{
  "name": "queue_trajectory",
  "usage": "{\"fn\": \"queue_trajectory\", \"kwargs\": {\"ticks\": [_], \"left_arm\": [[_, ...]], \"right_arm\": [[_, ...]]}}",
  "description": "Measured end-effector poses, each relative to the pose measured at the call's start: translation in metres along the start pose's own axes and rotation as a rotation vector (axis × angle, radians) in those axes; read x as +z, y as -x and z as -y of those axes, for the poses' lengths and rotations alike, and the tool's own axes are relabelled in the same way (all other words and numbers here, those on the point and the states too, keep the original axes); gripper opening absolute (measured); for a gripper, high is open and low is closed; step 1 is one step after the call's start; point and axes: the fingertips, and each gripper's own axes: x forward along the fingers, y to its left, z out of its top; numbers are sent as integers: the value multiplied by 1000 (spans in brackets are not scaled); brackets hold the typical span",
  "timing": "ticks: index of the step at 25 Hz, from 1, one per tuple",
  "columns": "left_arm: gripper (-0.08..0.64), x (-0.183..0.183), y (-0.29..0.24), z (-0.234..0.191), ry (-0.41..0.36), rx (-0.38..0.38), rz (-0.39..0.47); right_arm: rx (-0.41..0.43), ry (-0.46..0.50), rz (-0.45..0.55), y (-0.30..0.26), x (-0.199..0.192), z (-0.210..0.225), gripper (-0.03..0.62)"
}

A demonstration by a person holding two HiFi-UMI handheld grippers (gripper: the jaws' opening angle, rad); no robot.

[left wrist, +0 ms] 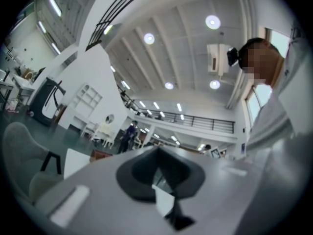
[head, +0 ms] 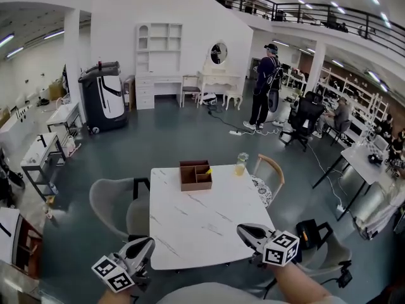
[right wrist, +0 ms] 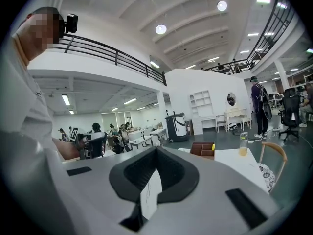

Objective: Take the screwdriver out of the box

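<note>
The screwdriver [head: 209, 170], seemingly that yellow tip, pokes from the box [head: 190, 177] at the table's [head: 202, 227] far end, well beyond both sets of closed, empty fingers [head: 252, 234]. If the right gripper [head: 242, 230] or left gripper [head: 148, 241] arrives unopened, it would shove the box.

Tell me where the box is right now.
In the head view, the brown box sits at the far edge of the white table, just left of the clear jar of yellow liquid.
</note>
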Motion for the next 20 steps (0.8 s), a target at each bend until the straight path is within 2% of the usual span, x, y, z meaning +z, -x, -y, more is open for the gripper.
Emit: {"fn": "queue_trajectory", "kwargs": {"ticks": [10,20], "left_arm": [[5,1,10,-12,-3,50,-18],[5,2,-11,-26,-29,131,-12]], "right_arm": [[34,-17,-4,-25,-3,9,8],[103,-36,13,-55,3,50,8]]}}
